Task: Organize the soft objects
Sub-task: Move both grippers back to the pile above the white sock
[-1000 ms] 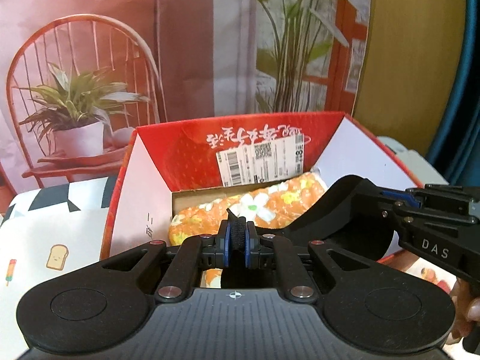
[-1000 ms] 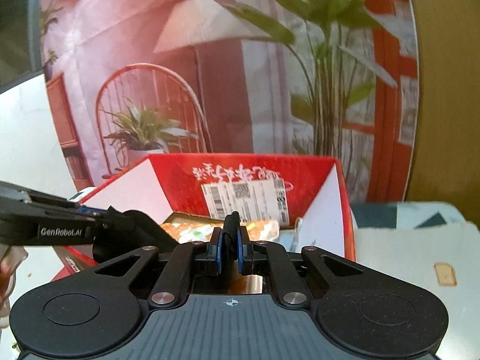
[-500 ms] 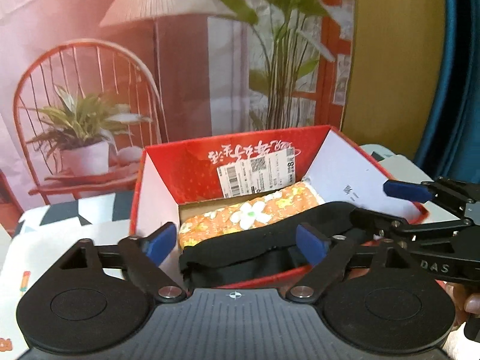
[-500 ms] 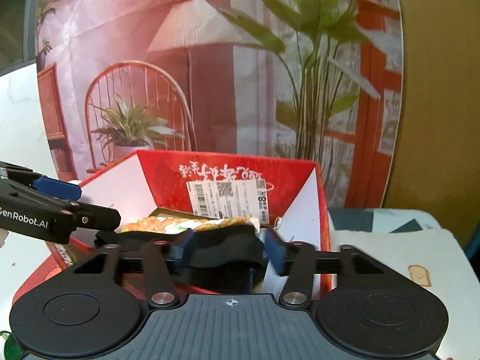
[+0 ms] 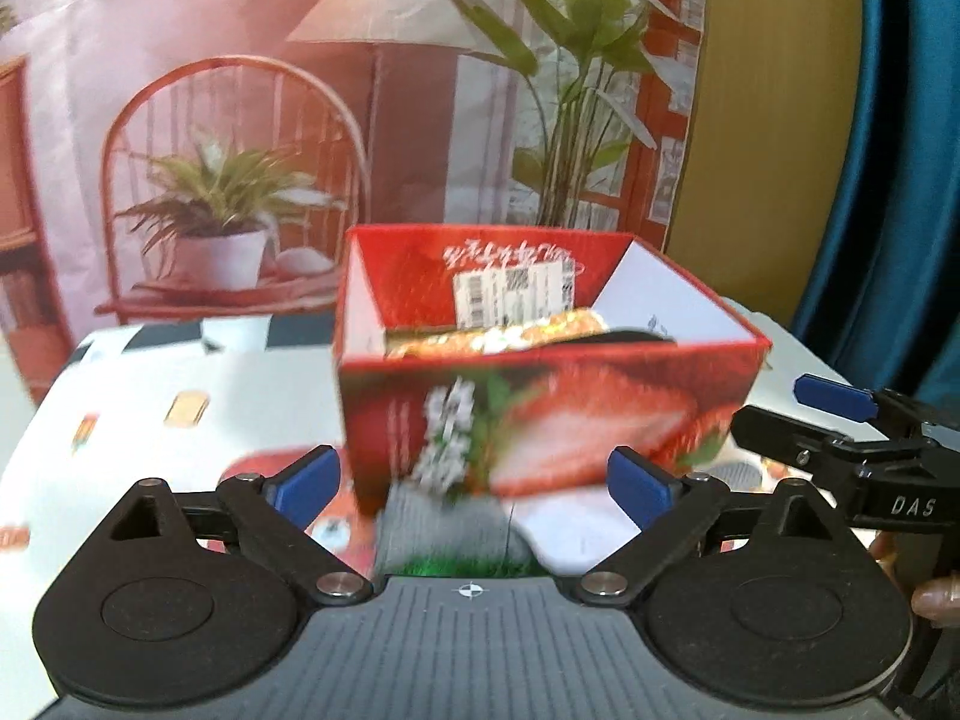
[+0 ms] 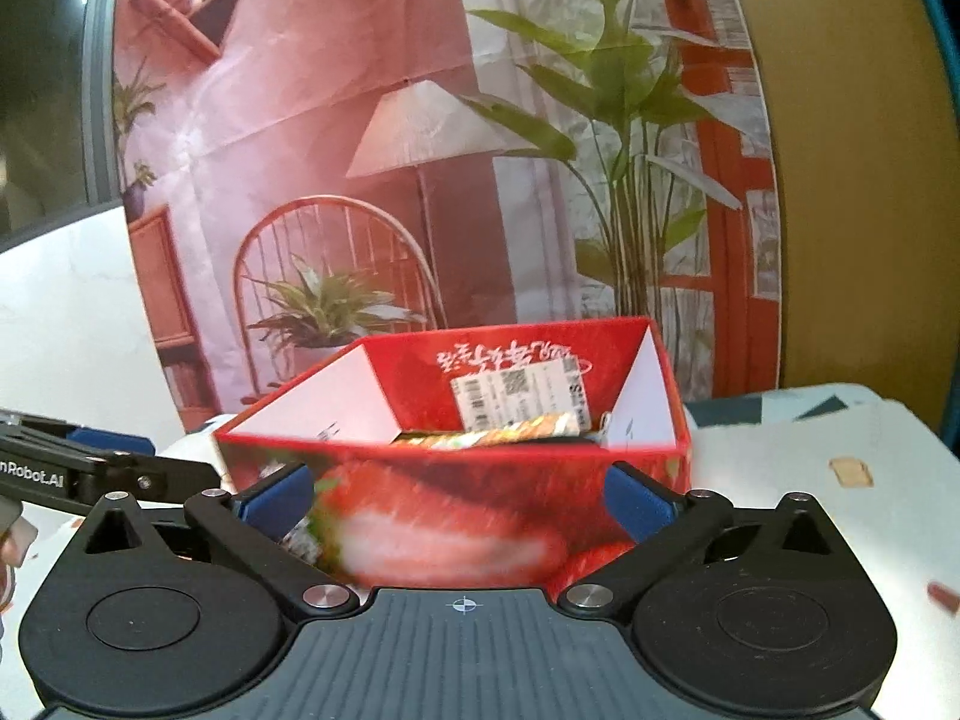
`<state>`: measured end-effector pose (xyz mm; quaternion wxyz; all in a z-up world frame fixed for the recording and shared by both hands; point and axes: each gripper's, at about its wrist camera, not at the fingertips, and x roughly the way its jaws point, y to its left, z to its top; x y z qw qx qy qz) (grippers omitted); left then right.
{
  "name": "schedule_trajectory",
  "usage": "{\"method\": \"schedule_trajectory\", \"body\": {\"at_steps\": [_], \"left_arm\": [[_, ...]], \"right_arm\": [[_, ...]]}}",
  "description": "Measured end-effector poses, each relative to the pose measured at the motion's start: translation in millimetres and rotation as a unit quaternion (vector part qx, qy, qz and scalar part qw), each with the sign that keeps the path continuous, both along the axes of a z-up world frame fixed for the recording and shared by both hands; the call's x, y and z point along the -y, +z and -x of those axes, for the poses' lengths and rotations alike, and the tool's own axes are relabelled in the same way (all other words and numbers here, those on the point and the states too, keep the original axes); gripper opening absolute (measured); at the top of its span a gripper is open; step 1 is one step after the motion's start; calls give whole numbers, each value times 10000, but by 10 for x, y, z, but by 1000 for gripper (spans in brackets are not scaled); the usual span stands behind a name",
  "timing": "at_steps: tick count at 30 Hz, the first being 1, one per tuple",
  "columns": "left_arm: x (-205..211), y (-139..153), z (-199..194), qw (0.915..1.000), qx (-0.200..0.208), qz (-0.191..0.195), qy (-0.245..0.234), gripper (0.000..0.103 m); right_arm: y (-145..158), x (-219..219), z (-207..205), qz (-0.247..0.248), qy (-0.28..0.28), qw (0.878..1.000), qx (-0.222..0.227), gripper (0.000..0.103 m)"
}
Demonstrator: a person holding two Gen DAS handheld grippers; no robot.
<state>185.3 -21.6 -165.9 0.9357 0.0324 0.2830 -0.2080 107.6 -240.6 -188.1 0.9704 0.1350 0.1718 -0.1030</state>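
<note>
A red strawberry-print box (image 5: 540, 414) stands on the table; it also shows in the right wrist view (image 6: 456, 510). Inside lie an orange floral soft item (image 5: 498, 333) and a black soft item (image 5: 630, 336); the orange item also shows in the right wrist view (image 6: 498, 435). My left gripper (image 5: 474, 489) is open and empty, in front of the box. My right gripper (image 6: 456, 501) is open and empty, in front of the box. A grey soft item with a green edge (image 5: 450, 540) lies on the table just ahead of my left gripper.
A white tablecloth with small prints (image 5: 150, 420) covers the table. A printed backdrop (image 5: 300, 120) of a chair, a lamp and plants hangs behind the box. The right gripper's arm (image 5: 870, 438) reaches in at the left wrist view's right edge.
Both grippers opened and let go of the black soft item, which now lies in the box. Both have pulled back from over the box to in front of it.
</note>
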Motion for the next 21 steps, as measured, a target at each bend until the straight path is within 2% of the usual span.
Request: {"method": "schedule_trajectory", "body": {"at_steps": [5, 8, 11, 13, 16, 18, 21], "left_arm": [[-249, -247, 313, 9993, -179, 135, 309, 97], [-377, -421, 449, 9978, -353, 261, 501, 97], [-463, -573, 533, 9960, -531, 344, 635, 84], [-511, -649, 543, 9943, -675, 368, 741, 68], [-604, -703, 529, 9920, -750, 558, 842, 65], [-636, -729, 515, 9912, -770, 620, 881, 65], [-599, -794, 514, 9906, -835, 605, 895, 64]], "right_arm": [[-197, -161, 310, 33, -120, 9999, -34, 103], [-336, -200, 431, 14, -168, 9996, -246, 102], [-462, -170, 515, -170, -251, 9986, -423, 102], [-550, -165, 551, -150, -323, 9978, -557, 102], [-671, -171, 553, -15, -425, 9959, -805, 96], [-727, -139, 536, -134, -468, 9947, -904, 88], [-783, -114, 528, -217, -548, 9934, -987, 81]]}}
